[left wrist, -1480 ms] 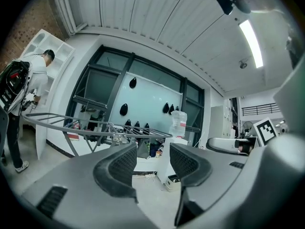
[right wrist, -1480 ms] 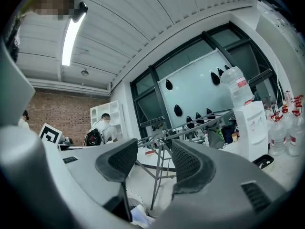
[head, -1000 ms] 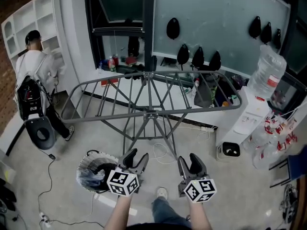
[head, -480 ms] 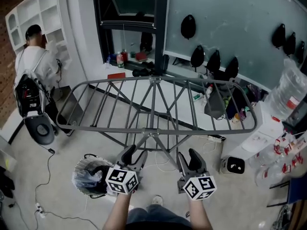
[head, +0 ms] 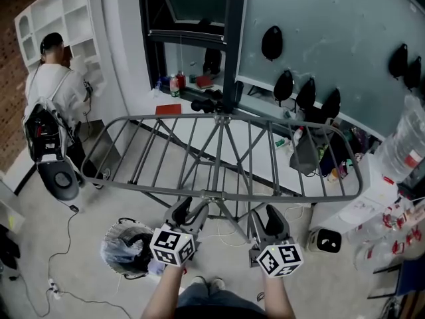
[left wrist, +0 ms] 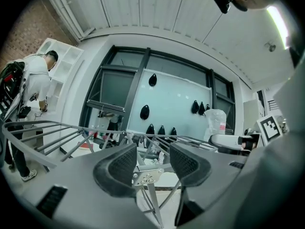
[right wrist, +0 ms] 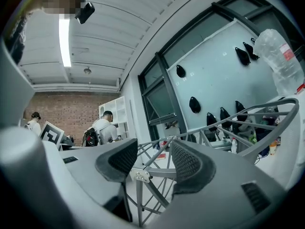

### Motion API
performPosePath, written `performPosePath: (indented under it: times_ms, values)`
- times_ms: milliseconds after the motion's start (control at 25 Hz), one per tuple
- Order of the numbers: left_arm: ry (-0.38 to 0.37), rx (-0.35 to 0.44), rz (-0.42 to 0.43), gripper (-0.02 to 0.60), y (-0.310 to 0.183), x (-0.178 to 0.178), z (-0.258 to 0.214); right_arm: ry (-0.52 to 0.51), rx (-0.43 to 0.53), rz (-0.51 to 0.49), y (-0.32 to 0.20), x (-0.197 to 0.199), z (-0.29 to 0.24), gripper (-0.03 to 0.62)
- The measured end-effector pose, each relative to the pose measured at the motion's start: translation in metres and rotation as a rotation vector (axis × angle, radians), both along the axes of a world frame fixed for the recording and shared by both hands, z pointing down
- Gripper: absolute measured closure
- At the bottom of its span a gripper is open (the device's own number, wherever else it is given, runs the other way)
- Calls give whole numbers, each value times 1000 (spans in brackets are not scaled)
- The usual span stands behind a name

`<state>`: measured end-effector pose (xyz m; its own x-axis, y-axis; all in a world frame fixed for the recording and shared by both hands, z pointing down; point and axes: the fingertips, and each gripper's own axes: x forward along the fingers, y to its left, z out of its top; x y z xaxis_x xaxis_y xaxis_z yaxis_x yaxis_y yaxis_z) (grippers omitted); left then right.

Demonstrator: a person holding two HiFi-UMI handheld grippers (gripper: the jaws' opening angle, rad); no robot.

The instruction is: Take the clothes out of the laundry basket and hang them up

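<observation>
While held level just short of the drying rack (head: 133, 187), gaping wide and empty: left gripper (head: 188, 211) and right gripper (head: 269, 216), side by side at the rack's near rail, with only its centre hinge framed between the pads. Waiting below the rack's near-left corner, not yet emptied: laundry basket (head: 111, 236), heaped with dark and pale clothes (head: 136, 251).

Likely trouble from here: clipping the near rail or the hinge on the dip toward the basket, enough perhaps to shove or fold so light a frame. Could also drag a garment across the rails if lifted too low. Possible trip hazard left of the rack: a loose cable (head: 68, 234) across the bare grey floor (head: 40, 244).

Beyond the rack's far-left end, a person (head: 50, 92) at white shelves (head: 60, 12); behind the rack, a glass wall (head: 332, 18) dotted with dark fittings; off its right end, a large water bottle (head: 405, 145).
</observation>
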<state>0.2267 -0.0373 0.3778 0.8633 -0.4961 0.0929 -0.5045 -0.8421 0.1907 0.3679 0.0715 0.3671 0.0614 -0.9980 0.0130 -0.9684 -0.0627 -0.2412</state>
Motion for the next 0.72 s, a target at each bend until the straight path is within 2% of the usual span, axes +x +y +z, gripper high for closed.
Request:
performPosePath:
  times_ms: [200,320,520,720]
  values:
    - [0,-12,-21,370,-12,-2,-3,-5,-1,-19,-15,2,-3,384]
    - [-4,-23,-64,370,-21,-19,-1,-7,2,-69,-35,-11,-4,384]
    - [-12,-41,-208,370,-39,-78,4,-39,-21,-195,-77,-59,-8,384]
    - [-17,-70,-403,370,-48,-162,14,-26,-30,-416,-118,-137,1,384]
